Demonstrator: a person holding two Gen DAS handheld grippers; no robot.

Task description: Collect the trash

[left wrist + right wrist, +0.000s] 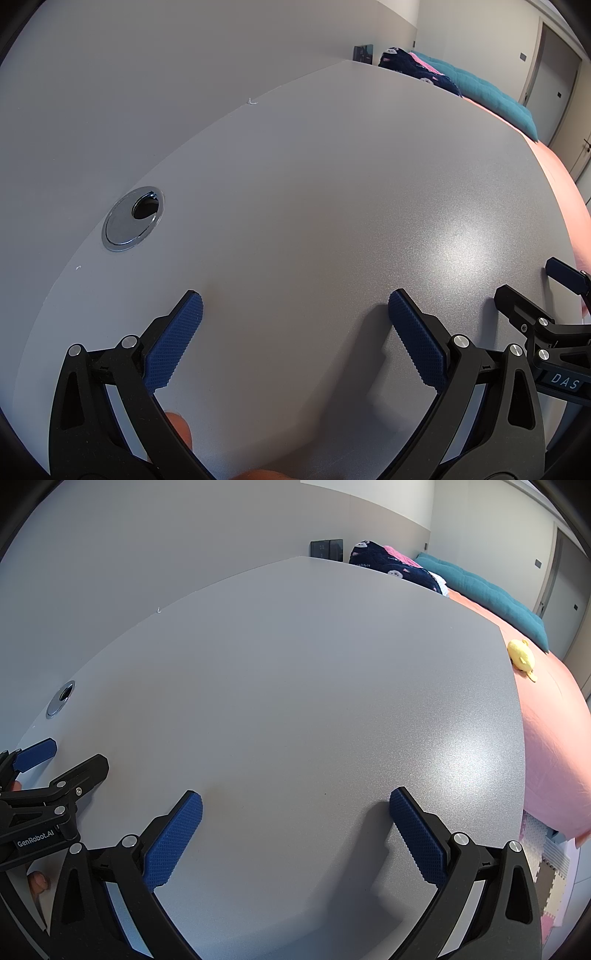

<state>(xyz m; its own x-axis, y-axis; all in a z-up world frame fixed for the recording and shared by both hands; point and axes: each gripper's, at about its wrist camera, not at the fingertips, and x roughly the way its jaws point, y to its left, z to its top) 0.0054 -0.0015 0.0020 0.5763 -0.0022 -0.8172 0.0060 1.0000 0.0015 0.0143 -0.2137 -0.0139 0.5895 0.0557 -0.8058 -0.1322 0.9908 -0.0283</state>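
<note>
I see no trash in either view. My left gripper is open and empty, low over the grey desk. My right gripper is open and empty over the same desk. The right gripper shows at the right edge of the left wrist view. The left gripper shows at the left edge of the right wrist view. The two grippers are side by side near the desk's front edge.
A chrome cable grommet sits in the desk at the left, also in the right wrist view. A grey wall runs behind. A bed with a pink sheet, teal cushion, dark patterned blanket and yellow plush toy lies to the right.
</note>
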